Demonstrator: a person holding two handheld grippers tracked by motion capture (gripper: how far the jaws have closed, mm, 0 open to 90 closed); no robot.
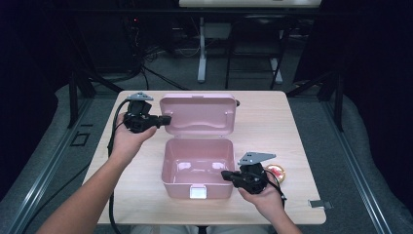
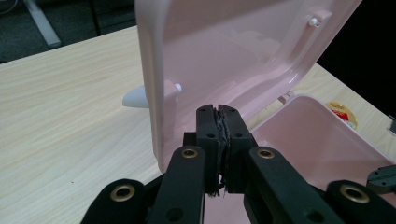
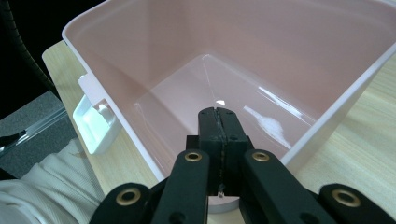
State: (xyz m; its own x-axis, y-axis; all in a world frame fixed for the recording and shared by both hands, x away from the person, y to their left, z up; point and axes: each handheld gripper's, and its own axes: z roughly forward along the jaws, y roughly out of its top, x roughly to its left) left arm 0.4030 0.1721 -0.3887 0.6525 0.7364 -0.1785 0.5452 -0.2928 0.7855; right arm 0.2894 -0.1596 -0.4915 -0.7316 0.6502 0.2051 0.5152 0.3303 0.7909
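At frame centre, box: glossy pink plastic box [image 1: 197,168] on the pale wooden table [image 1: 272,122], empty, its hinged lid [image 1: 198,113] standing open behind it, white latch [image 1: 197,192] at its lower edge.
Left gripper [image 1: 164,119]: I keep its jaws together, holding nothing, tips just beside the lid's left edge.
Right gripper [image 1: 225,174]: jaws together, empty, at the box's right rim.

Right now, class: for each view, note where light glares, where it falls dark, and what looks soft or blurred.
High view: table lit, surroundings dark. Left gripper view: soft sheen on the pink lid, far table edge slightly soft. Right gripper view: bright streaks of glare on the box floor, dark corner top left.
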